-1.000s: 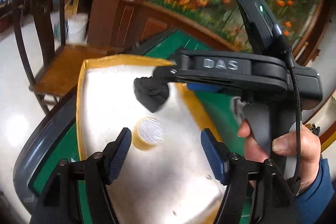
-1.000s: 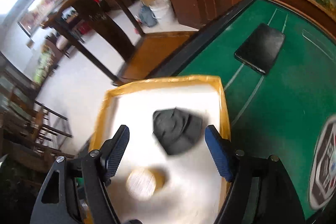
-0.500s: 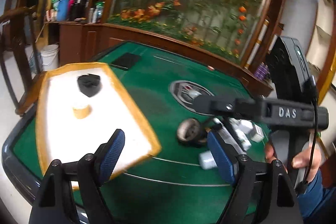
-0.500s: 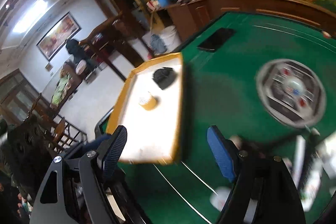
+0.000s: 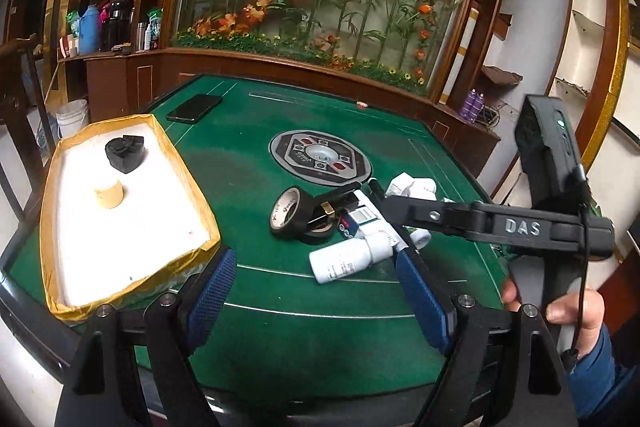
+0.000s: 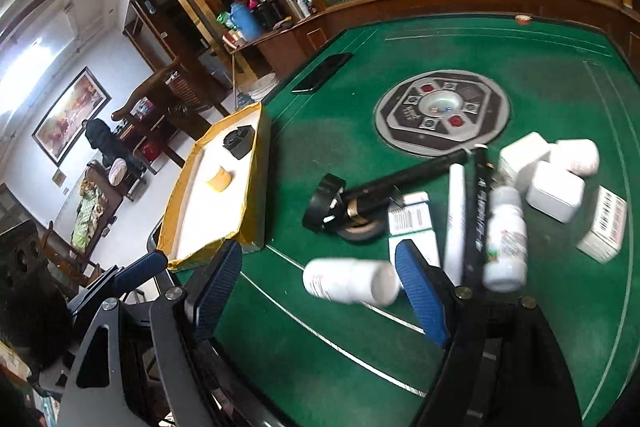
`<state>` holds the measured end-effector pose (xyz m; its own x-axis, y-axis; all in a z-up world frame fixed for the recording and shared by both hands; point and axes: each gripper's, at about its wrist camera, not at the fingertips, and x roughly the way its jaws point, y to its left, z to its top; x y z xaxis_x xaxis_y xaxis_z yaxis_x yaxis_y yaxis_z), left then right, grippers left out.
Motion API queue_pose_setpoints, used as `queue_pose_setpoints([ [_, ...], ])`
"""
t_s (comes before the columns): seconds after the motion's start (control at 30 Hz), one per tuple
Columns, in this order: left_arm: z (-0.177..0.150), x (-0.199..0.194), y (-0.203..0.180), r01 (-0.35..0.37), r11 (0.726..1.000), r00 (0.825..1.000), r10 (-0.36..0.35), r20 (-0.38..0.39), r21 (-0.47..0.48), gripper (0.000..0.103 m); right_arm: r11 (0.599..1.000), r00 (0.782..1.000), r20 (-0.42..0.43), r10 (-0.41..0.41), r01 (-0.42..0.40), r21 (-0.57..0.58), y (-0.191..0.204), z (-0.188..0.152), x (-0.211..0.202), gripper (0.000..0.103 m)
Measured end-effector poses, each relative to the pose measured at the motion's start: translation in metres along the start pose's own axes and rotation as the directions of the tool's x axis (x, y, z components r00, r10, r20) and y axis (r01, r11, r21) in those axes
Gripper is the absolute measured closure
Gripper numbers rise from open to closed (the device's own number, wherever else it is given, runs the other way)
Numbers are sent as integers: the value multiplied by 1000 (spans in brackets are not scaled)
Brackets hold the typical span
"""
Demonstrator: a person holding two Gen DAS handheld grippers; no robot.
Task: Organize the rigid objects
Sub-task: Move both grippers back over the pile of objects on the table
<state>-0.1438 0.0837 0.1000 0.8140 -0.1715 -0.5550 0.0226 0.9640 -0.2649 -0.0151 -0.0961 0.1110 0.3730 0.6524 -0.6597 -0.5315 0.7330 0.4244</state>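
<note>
A yellow-rimmed tray with a white floor sits at the table's left and holds a black lump and a tan roll. Right of it lies a pile: two black tape rolls, a lying white bottle, jars, boxes and pens. My left gripper hovers open over bare felt in front of the pile. My right gripper is open too; the white bottle shows in its gap, untouched. The tray is off to its left.
A black phone lies at the far left of the green table, and a round control panel is set in its middle. White square jars and a barcode box lie at the right. Wooden counters surround the table.
Both views have swung away from the tray, now at the left, toward the pile of bottles and tape. Both grippers stay open with nothing held.
</note>
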Motion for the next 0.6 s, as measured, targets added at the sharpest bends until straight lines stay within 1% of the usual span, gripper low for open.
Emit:
queue_pose_setpoints([
  [0.1,1,-11,-5,10,1000,1000,-11,29,23,18,1000,1000,23,-21,21,-3,0,-12,-18,25],
  [0.2,7,-20,-3,25,999,999,-26,36,40,17,999,998,39,-54,54,1,0,-20,-37,25],
  [0.23,10,-23,0,21,999,999,-22,38,35,13,998,997,56,-57,56,7,-2,-25,-46,25],
  [0.3,14,-20,5,38,999,999,-39,23,26,9,997,994,82,-71,70,14,-9,-31,-62,25],
  [0.4,20,-8,4,41,999,999,-42,19,32,9,995,989,105,-101,98,29,-22,-36,-77,25],
  [0.47,22,8,-1,65,997,998,-64,-14,46,9,993,988,109,-113,110,38,-32,-36,-84,25],
  [0.5,21,17,-6,66,996,997,-64,-31,63,9,992,986,112,-119,114,52,-40,-35,-86,25],
  [0.6,9,48,-24,60,984,995,-46,-88,165,9,989,987,106,-124,114,90,-59,-35,-87,25],
])
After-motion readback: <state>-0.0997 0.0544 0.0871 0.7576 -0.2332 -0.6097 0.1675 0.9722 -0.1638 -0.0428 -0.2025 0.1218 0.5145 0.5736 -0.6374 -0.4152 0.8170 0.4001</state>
